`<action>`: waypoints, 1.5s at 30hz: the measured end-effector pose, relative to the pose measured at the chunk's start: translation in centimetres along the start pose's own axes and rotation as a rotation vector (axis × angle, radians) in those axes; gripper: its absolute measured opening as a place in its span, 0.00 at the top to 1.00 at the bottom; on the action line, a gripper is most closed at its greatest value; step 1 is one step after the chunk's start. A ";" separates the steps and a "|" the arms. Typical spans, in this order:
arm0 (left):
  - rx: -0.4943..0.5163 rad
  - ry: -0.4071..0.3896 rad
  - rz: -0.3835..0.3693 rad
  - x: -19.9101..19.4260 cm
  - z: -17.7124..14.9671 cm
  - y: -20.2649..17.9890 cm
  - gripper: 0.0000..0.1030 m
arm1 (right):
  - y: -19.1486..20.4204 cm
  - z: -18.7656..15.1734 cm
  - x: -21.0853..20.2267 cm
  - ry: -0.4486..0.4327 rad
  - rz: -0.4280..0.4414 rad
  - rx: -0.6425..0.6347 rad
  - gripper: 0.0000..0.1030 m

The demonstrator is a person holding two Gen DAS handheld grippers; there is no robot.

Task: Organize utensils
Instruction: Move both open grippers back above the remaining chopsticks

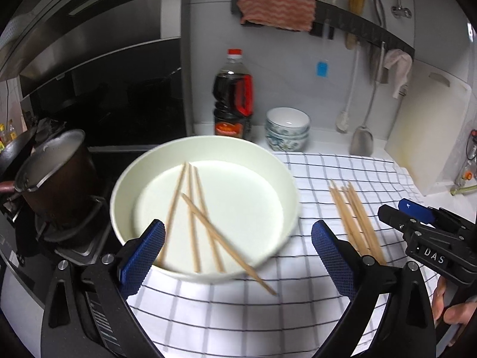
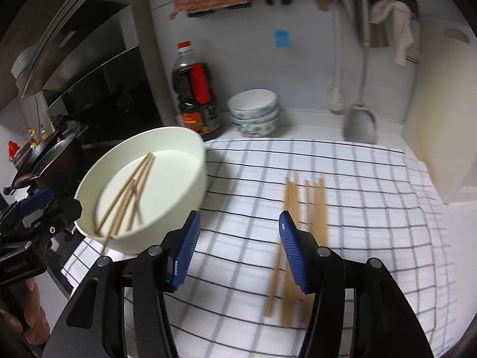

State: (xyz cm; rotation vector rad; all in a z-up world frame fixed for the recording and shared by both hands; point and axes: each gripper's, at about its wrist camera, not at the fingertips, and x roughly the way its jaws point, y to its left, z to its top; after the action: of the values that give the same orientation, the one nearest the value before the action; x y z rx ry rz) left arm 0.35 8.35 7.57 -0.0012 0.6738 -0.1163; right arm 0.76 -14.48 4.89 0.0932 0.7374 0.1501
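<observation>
counter [image 1: 328, 137] – checked cloth [image 1: 268, 313] | on cloth – white bowl [image 1: 205, 146], loose chopsticks [image 1: 357, 223]

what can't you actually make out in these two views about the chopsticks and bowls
- Chopsticks on the cloth: right wrist view, blurred and partly behind a right tool finger; count unclear.
- Chopsticks in the white basin: left wrist view, near ends hidden by its rim.
- Stacked bowls: contents not visible.

Left wrist camera is looking down-forward, close over the white bowl [image 1: 205, 208]; right wrist camera is facing the checked cloth [image 2: 342, 185]; both are sharing bowl, cloth, soy sauce bottle [image 1: 234, 95].
</observation>
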 end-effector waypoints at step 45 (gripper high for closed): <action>0.076 0.195 0.032 9.6 -6.2 -13.5 0.06 | -11.3 -4.2 9.4 0.201 -0.128 -0.054 0.46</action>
State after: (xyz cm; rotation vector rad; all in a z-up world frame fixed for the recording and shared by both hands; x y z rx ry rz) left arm 2.49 -5.86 -2.77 0.0953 0.8637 -0.1124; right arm 6.01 -23.90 -6.00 -0.0209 0.9368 0.0579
